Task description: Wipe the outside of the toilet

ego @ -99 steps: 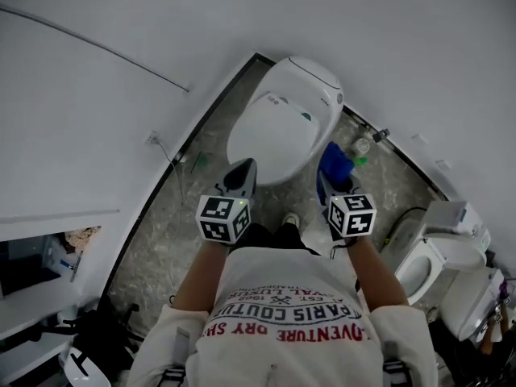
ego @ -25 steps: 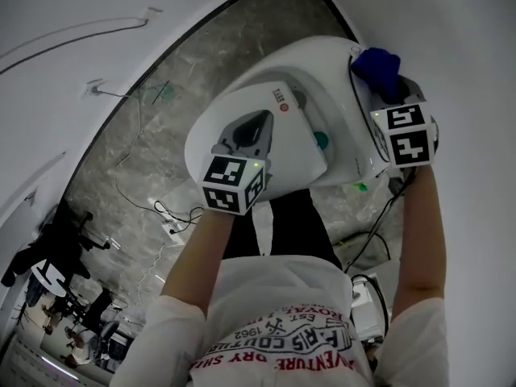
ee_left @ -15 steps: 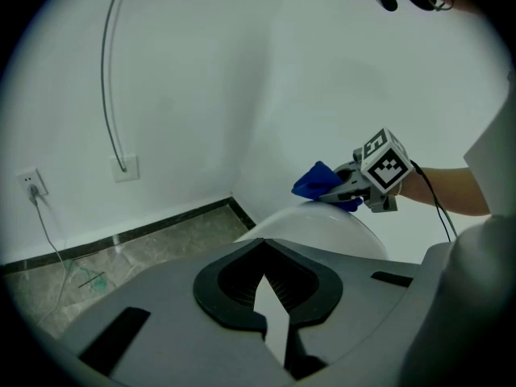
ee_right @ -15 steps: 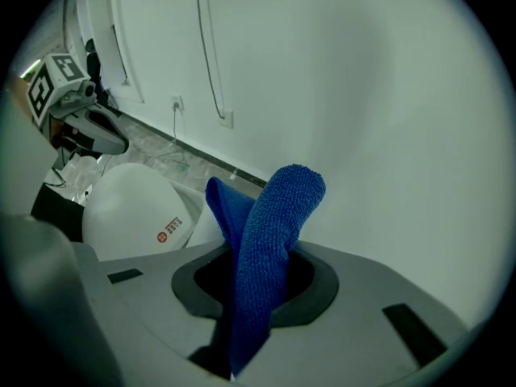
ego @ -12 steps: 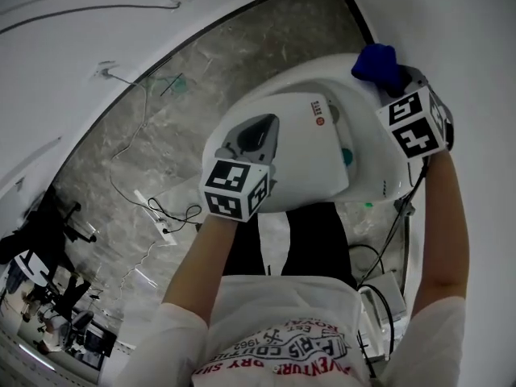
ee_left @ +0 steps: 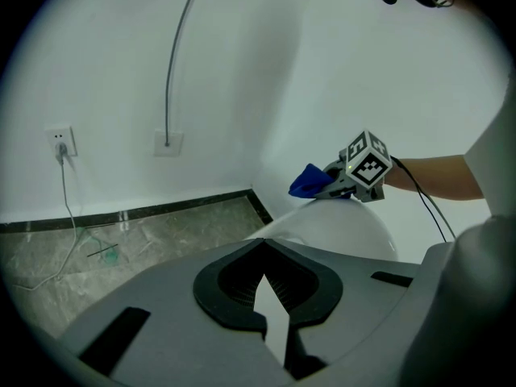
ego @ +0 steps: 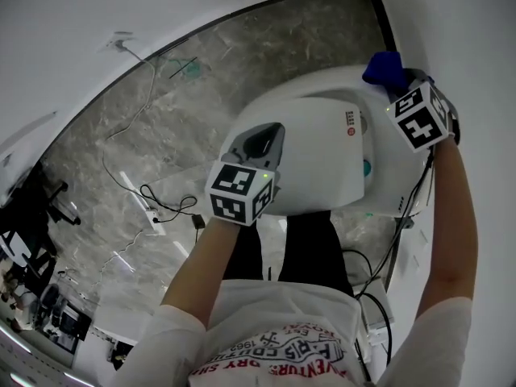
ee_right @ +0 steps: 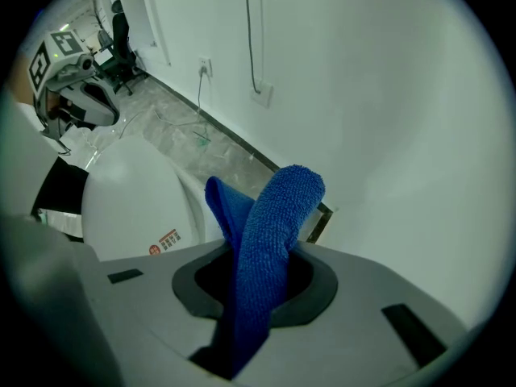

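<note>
Pinches cloth (ee_right: 278, 208) tight in right gripper (ee_right: 256, 293) — free end past the fingertips, at toilet (ego: 318, 164) back edge. Holds left gripper (ee_left: 264, 287) closed on nothing — toilet just ahead of its fingertips.

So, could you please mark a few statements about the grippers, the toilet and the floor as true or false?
1. The right gripper grips a blue cloth. True.
2. The toilet lid is raised. False: it is shut down.
3. The left gripper carries a sponge. False: it holds nothing.
4. A dark cable lies on the marbled floor. True.
</note>
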`<state>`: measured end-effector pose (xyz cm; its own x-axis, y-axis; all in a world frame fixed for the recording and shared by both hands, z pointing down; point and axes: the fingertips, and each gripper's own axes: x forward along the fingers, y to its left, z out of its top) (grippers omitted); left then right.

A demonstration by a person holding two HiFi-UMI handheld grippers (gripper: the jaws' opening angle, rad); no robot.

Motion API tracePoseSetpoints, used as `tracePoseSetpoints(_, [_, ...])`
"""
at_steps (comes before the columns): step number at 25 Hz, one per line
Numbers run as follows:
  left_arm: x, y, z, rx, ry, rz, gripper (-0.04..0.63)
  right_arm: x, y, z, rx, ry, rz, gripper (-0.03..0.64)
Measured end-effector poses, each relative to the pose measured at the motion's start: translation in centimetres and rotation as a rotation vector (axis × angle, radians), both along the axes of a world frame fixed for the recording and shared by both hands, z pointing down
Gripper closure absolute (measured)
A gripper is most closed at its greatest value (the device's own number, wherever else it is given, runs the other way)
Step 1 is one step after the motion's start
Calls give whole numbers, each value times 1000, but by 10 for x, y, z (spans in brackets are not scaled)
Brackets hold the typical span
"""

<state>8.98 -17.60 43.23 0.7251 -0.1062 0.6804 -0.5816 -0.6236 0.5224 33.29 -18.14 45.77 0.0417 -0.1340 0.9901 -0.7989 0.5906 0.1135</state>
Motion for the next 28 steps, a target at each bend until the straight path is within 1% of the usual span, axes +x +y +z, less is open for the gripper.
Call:
tracePoseSetpoints(7, [-22,-9,23,-35,5,-29,589,-25,-15,37,-99,25,-95,543])
tracePoseSetpoints(11, [-35,-14,37,-41,4,-47,589,-47,-21,58,-129,26,-155,543])
tracePoseSetpoints(14, [-53,-13,49,-57,-4,-70,589,-68,-25,78,-163,16,-190,543])
tracePoseSetpoints(19, [-85,-12,70,-89,-32,-100,589,-103,-30,108,-203,11,-233,545])
tracePoseSetpoints(24, [-115,-21,78,-96,-43,-135,589,-132,-35,129,-248,-15,-241,545])
tracePoseSetpoints(28, [-138,-29,84,-97,-49,-154,589,-155,-41,151,-304,-22,-260,546])
